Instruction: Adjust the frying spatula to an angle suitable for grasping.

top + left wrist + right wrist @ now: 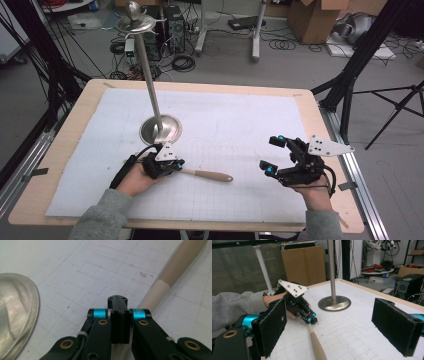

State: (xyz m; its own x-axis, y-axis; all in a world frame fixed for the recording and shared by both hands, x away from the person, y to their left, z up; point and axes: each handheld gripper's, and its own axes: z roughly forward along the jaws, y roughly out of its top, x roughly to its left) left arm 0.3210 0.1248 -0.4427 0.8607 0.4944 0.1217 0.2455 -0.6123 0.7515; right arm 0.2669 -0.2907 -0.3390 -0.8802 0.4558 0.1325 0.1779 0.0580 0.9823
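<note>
Handle of pale wood, long & round (pixel 212 175), lies flat on white gridded mat (pixel 240 130), near end clamped in left gripper (pixel 176 165), rest sticking out past jaws. Steel stand w/ round base (pixel 160 129) just beyond it. Right gripper (pixel 273 154) spread wide, holding nothing, well apart from handle.

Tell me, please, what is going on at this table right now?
A person works with a claw in each hand. The left claw is shut on one end of a wooden handle that lies on the white mat, just in front of the round base of a tall metal stand. The right claw is open and holds nothing, off to the right of the handle's free end.
</note>
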